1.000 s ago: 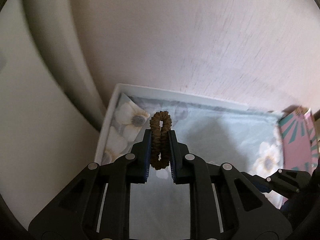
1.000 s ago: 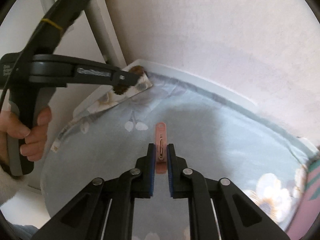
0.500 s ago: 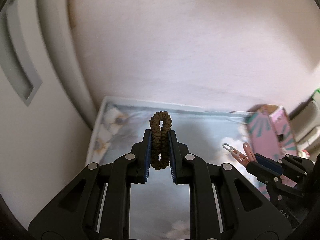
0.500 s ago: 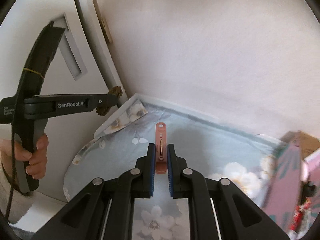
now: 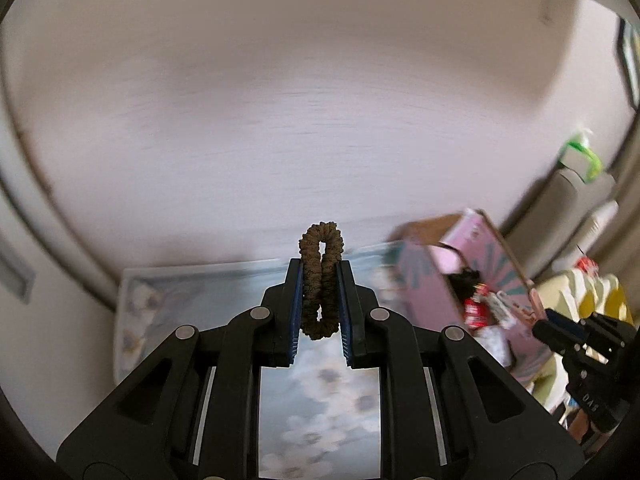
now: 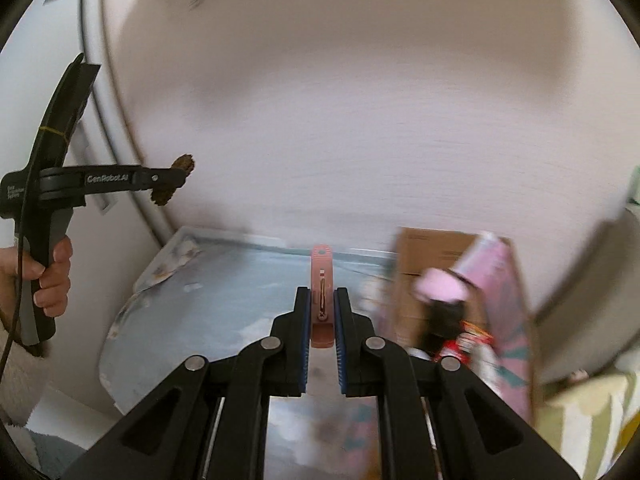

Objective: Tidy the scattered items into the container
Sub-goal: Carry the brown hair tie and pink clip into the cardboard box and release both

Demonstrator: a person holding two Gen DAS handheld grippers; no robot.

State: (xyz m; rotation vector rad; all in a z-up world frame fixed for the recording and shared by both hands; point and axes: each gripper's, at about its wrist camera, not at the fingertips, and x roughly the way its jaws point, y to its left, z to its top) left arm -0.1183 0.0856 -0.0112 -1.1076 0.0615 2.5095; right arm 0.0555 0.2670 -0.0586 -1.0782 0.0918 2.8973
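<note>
Now lifting and swinging both loads toward the pink box (image 5: pixel 424 280), away from the flowered cloth (image 6: pixel 224 300) to the left of the box. Still pinching the brown hair tie (image 5: pixel 310 280) upright in the left gripper (image 5: pixel 319 272), jaws closed on it and squeezing the loop narrow, its top sticking out past the fingertips. Still clamping the pink clip (image 6: pixel 321 268) in the right gripper (image 6: pixel 322 296), jaws fully shut on its flat sides, free end pointing forward beyond the tips. Bringing the box from the far edge of both views a second ago into plain sight, open top showing, with a red packet and other small things, too blurred to name, already lying inside. Holding the hair tie to the left of the box and short of its opening; holding the clip nearer, just left of the box's cardboard flap, not yet over the opening either. Probably heading for a drop into the box, right load first; needing each pair of jaws over the opening before letting go, lest the light hair tie land beside the box. Blurring from the sweep, so leaving exact clearance from the box's rim untold
</note>
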